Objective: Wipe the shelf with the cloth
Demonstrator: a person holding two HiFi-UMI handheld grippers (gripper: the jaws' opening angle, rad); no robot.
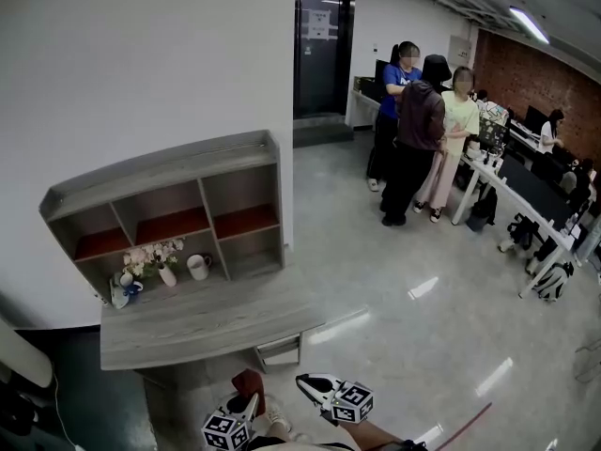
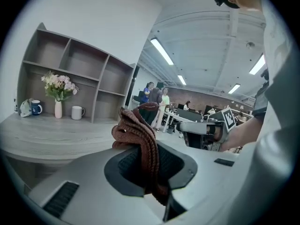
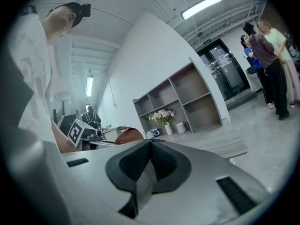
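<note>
Your left hand-held gripper (image 2: 143, 165) is clamped on the brown knitted cloth (image 2: 136, 130), with a good bunch of it sticking up past the jaws. The right hand-held gripper (image 3: 149, 161) is closed with nothing in it. Both sit low near your body, well apart from the shelf (image 1: 169, 172), so I'd say the wiping hasn't really started and the job right now is getting the cloth over there

A few tips from me:
- lead with the loose bunch of cloth, not the jaws, so fabric meets the wood instead of plastic
- I'd do the top board first, then the upper compartments, then the lower ones, so dust falls onto parts you haven't done yet
- long, flat strokes with light pressure. That knit looks floppy and will probably fold over if you jab it into corners
- watch the vase of flowers (image 1: 166, 275), the white mug (image 1: 198, 267) and the blue mug (image 2: 35, 108) on the table (image 1: 207, 327) right at the foot of the shelf. The vase looks tippy, so go slow near it, or open the right one and shift things aside
</note>
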